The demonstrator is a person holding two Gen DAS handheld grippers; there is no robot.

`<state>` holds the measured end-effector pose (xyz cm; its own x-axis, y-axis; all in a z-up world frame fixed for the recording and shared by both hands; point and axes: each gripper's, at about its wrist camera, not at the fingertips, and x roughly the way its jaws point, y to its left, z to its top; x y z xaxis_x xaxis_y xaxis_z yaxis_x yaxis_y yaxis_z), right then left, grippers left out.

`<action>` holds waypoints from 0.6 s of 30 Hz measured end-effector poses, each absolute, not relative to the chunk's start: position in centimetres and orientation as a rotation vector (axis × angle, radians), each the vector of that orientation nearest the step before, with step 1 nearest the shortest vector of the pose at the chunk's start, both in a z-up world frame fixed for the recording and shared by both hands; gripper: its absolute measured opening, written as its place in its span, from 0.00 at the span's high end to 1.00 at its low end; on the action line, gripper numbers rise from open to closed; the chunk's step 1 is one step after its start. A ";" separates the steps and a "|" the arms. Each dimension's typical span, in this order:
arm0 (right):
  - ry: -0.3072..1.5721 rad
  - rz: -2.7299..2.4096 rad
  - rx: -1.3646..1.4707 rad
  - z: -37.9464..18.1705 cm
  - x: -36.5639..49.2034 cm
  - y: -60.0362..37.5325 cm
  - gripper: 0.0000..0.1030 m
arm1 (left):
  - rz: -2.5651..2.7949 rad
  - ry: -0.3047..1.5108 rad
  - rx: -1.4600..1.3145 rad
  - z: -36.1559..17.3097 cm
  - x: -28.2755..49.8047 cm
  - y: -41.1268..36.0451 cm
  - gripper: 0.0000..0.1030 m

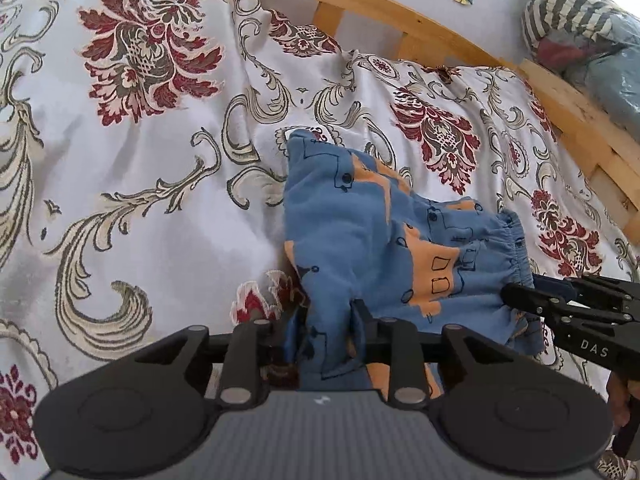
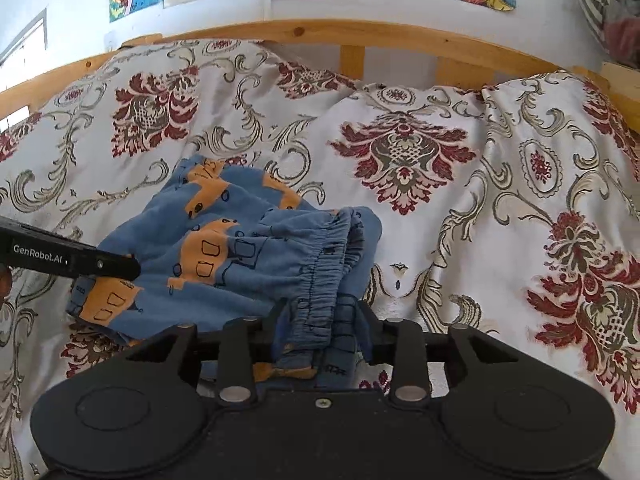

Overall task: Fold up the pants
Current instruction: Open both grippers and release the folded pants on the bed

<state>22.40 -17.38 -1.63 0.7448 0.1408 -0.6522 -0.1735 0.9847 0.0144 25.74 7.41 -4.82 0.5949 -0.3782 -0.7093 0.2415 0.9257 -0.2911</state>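
Nearest the lens, in the left wrist view, the left tongs [image 1: 326, 334] are seen partly parted, with a bunched fold of the pants [image 1: 360, 240] lying between the fingers; whether the pads press on the cloth cannot be told. To the right, the right tongs [image 2: 322, 330] are seen in the same state in their own view, partly parted, with the gathered elastic waistband [image 2: 324, 268] and a wad of cloth between the fingers, and again a firm hold cannot be told.

Blue pants with orange shapes are laid in a loose, crumpled heap near the middle of the bedspread [image 1: 140, 200], a pale cover with red and grey flourishes. The fold is judged not yet tidy.

Several risks are judged likely. If the tongs are drawn back with cloth snagged on the fingers, the heap could be dragged out of shape. If only the top layer is caught, the layers beneath could slide apart. The soft, rumpled bedspread could also be pinched along with the pants.

Wide open bedspread is left on the left side and on the right. A wooden bed rail [image 2: 360, 36] bounds the far edge, and striped bundles [image 1: 572, 12] are stacked at the far right, well apart from the pants.
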 end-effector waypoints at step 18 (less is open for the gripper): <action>0.560 0.077 0.074 2.2 16.7 -17.9 0.12 | -0.277 0.814 -0.094 -1.0 22.5 6.9 0.07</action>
